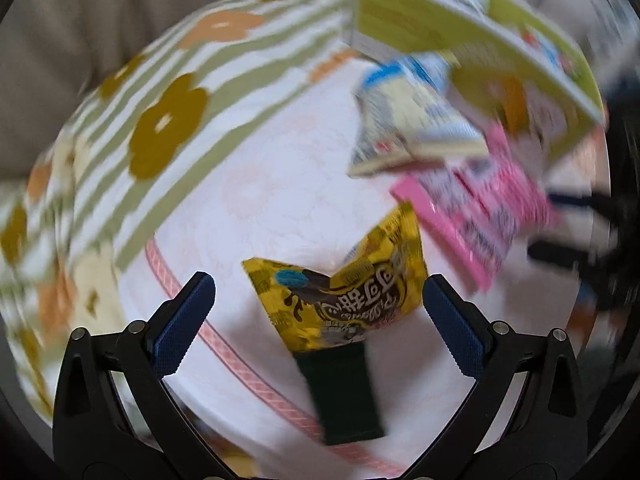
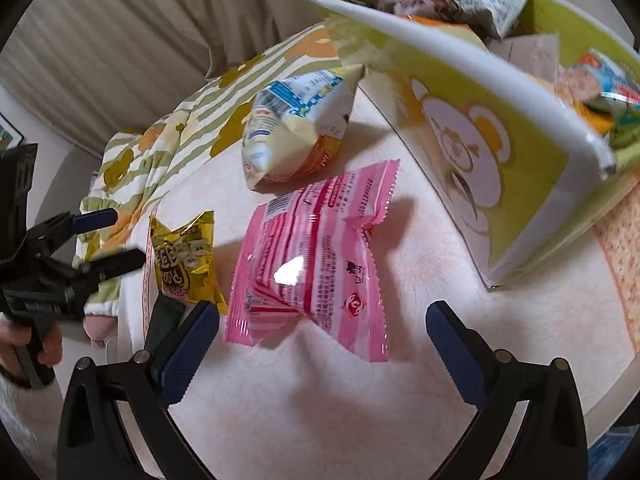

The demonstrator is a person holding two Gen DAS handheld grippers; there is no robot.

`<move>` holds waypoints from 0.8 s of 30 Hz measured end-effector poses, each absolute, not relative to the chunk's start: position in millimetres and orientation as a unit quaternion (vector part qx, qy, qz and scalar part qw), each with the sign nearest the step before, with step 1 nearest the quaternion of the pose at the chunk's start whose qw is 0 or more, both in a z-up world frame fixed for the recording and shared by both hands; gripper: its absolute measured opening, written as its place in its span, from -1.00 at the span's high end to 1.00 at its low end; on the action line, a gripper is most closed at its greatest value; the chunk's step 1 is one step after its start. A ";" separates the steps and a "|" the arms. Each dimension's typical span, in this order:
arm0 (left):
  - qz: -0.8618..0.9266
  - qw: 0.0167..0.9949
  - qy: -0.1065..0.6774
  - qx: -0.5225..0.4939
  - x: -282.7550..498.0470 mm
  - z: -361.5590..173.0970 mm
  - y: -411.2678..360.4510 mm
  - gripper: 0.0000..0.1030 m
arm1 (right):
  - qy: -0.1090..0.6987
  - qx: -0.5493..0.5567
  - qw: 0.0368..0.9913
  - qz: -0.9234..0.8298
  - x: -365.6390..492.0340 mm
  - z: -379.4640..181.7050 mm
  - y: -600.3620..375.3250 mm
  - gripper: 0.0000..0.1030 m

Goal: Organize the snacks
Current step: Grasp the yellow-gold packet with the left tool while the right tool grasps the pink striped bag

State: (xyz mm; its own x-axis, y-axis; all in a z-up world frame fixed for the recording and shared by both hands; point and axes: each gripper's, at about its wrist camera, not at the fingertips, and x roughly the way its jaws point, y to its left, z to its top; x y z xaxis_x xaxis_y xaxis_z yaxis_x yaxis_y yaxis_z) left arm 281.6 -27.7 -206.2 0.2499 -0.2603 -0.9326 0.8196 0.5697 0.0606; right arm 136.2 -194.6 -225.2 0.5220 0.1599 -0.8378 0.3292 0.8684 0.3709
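A small yellow snack packet (image 1: 340, 292) lies on the pale pink cloth, between the open fingers of my left gripper (image 1: 318, 312); it also shows in the right wrist view (image 2: 184, 260). A pink snack bag (image 2: 316, 264) lies just ahead of my open, empty right gripper (image 2: 322, 344). A cream and blue bag (image 2: 296, 128) lies beyond it. A green box (image 2: 500, 152) with several snacks inside stands at the right. The left gripper (image 2: 116, 236) shows open at the left of the right wrist view. The left wrist view is blurred.
A dark flat object (image 1: 344, 392) lies under the yellow packet. A flowered striped cloth (image 2: 168, 140) drapes over the table's far left edge. Beige curtains (image 2: 160, 20) hang behind. The table edge runs along the left.
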 end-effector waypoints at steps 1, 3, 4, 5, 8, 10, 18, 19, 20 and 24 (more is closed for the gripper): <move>-0.377 0.726 0.489 0.302 280.0 -207.5 -31.3 -0.99 | 0.486 0.255 0.835 -0.050 135.9 -228.0 -194.2 -1.00; -0.405 0.697 0.483 0.342 273.0 -213.4 -39.7 -0.99 | 0.484 0.262 0.834 -0.050 137.7 -232.4 -195.2 -1.00; -0.417 0.683 0.474 0.367 268.1 -217.4 -44.8 -0.99 | 0.482 0.264 0.834 -0.049 138.4 -233.6 -194.4 -1.00; -0.423 0.674 0.466 0.386 264.5 -220.8 -48.6 -0.99 | 0.479 0.266 0.835 -0.049 138.9 -234.6 -193.3 -1.00; -0.433 0.652 0.448 0.432 258.9 -234.2 -59.2 -0.99 | 0.469 0.267 0.840 -0.055 141.0 -236.2 -190.0 -1.00; -0.439 0.642 0.442 0.447 258.7 -242.0 -63.7 -0.99 | 0.457 0.271 0.845 -0.058 141.2 -236.7 -189.1 -1.00; -0.456 0.625 0.437 0.459 260.3 -262.9 -69.8 -0.88 | 0.441 0.256 0.857 -0.076 154.5 -241.5 -183.6 -1.00; -0.460 0.623 0.436 0.460 259.6 -263.7 -69.8 -0.85 | 0.440 0.255 0.858 -0.077 156.7 -242.3 -183.7 -1.00; -0.463 0.621 0.434 0.460 258.3 -264.9 -69.4 -0.79 | 0.439 0.254 0.858 -0.078 158.5 -243.4 -184.4 -1.00; -0.475 0.609 0.442 0.457 252.3 -265.6 -68.9 -0.30 | 0.437 0.248 0.861 -0.081 161.2 -245.1 -184.3 -1.00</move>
State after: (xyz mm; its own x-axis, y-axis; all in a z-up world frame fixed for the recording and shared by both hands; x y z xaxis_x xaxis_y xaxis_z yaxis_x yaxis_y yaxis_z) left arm 252.3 -68.9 -265.6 0.1592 -0.1740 -0.9718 0.9817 0.1318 0.1373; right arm 161.2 -184.3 -245.1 0.6047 0.0771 -0.7927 0.3559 0.8643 0.3555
